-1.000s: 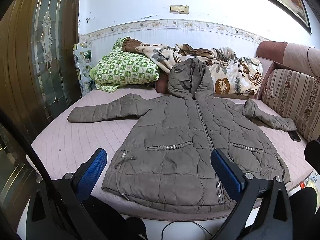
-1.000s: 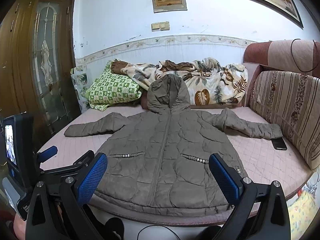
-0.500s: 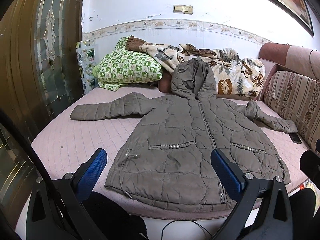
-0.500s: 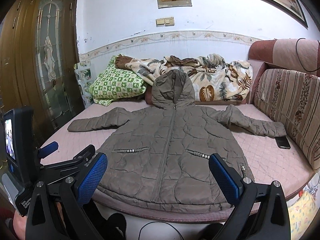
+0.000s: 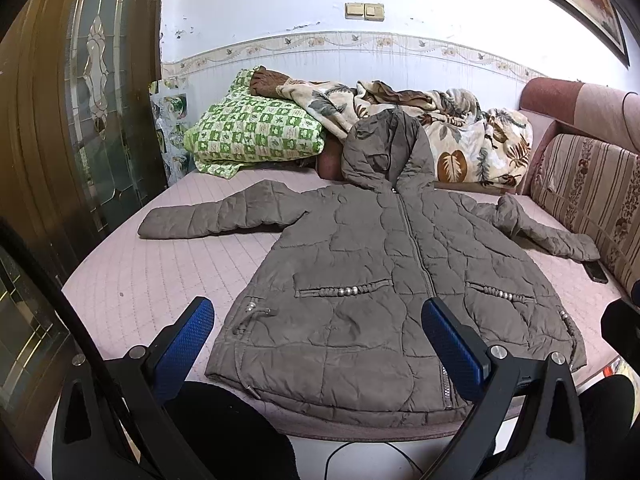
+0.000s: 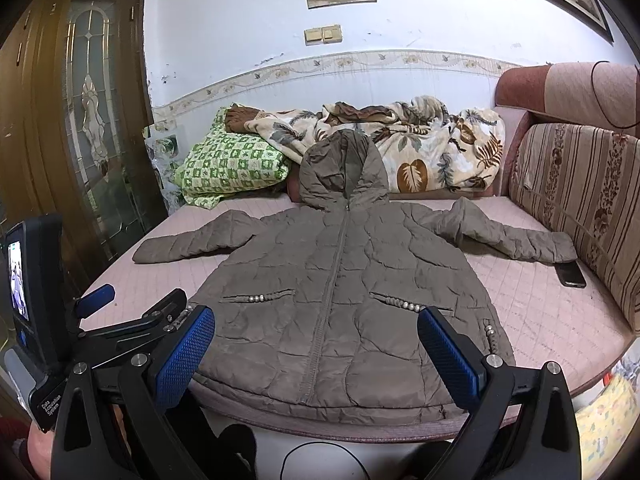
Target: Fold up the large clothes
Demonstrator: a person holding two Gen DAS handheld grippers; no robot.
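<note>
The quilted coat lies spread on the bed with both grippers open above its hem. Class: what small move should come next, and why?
Probably carry the left gripper forward to the coat's outstretched sleeve and close on its cuff. Both grippers, the right gripper included, are open and empty, and the coat lies flat, zipped, sleeves out, so folding a sleeve inward seems the natural start.

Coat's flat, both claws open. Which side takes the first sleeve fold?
Left, probably. The left claw faces the coat nearer its outstretched sleeve; the other sleeve lies bent beside a phone.

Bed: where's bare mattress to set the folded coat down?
Bare patch of mattress left of the coat, below its left sleeve. Smaller patch right of the hem, near the phone. Crowded at the back: pillow, blanket.
</note>
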